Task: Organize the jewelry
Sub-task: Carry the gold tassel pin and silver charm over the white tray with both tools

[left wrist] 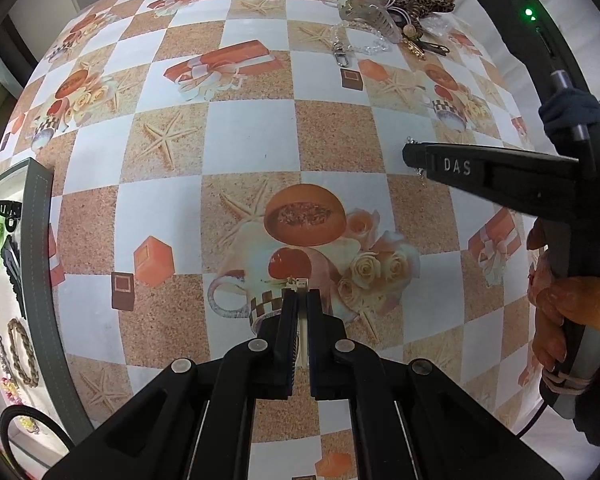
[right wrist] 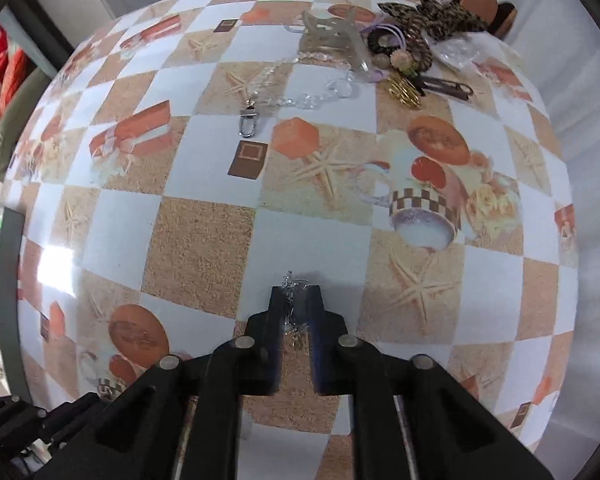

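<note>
Jewelry sits in both my grippers: my left gripper (left wrist: 302, 294) is clamped on a small silver clasp (left wrist: 300, 282), and my right gripper (right wrist: 296, 300) pinches a thin silver chain (right wrist: 290, 312) above the checkered starfish-print tablecloth (right wrist: 204, 248). More pieces lie in the grey-rimmed tray (left wrist: 40, 240).

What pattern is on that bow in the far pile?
Leopard print, brown and black; the bow shows best in the right wrist view.
</note>
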The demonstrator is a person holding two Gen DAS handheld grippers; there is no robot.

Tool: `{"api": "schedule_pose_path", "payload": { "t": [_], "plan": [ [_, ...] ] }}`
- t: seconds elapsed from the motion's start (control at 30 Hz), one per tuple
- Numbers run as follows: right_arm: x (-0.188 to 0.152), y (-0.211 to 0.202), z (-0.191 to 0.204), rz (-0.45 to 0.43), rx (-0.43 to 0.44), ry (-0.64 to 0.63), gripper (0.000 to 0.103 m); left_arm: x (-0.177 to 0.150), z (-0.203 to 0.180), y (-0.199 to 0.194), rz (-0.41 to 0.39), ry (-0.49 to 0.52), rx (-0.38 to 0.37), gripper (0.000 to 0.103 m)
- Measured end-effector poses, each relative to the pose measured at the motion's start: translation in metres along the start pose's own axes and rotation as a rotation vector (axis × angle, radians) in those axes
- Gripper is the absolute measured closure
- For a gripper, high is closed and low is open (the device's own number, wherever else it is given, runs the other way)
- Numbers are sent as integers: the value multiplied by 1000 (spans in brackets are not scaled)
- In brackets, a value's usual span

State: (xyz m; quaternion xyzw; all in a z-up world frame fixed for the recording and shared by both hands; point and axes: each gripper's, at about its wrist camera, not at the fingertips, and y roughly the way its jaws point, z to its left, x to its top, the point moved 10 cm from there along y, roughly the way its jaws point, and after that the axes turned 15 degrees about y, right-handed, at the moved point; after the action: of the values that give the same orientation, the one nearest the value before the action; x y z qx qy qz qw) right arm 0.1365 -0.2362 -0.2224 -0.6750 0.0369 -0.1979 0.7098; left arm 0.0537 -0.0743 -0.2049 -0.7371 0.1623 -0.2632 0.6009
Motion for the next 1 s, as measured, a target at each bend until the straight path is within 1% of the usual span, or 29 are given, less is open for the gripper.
{"api": "schedule_pose_path", "payload": {
  "t": [0.07, 0.13, 0.2, 0.33, 0.47, 0.73, 1.0],
  "plan": [
    [-1, -2, -4, 8, 23, 29, 92, 1, -1, -2, -2, 7, 1, 95],
    [-5, -6, -7, 33, 103, 84, 92, 0, -1, -6, -6, 11, -1, 95],
    [-10, -13, -11, 54, 161, 130, 93, 0, 0, -12, -14, 18, -2, 95],
    [-23, -26, -17, 91, 225, 198, 92, -2, 3, -23, -27, 29, -3, 95],
    [-37, -38, -20, 105, 239, 214, 92, -7, 8, -34, -37, 31, -6, 95],
    [-63, -60, -1, 124, 257, 211, 92, -26, 16, -54, -44, 28, 0, 95],
    [-82, -83, 36, 132, 283, 167, 92, -45, 36, -76, -64, -6, 10, 95]
  ]
}}
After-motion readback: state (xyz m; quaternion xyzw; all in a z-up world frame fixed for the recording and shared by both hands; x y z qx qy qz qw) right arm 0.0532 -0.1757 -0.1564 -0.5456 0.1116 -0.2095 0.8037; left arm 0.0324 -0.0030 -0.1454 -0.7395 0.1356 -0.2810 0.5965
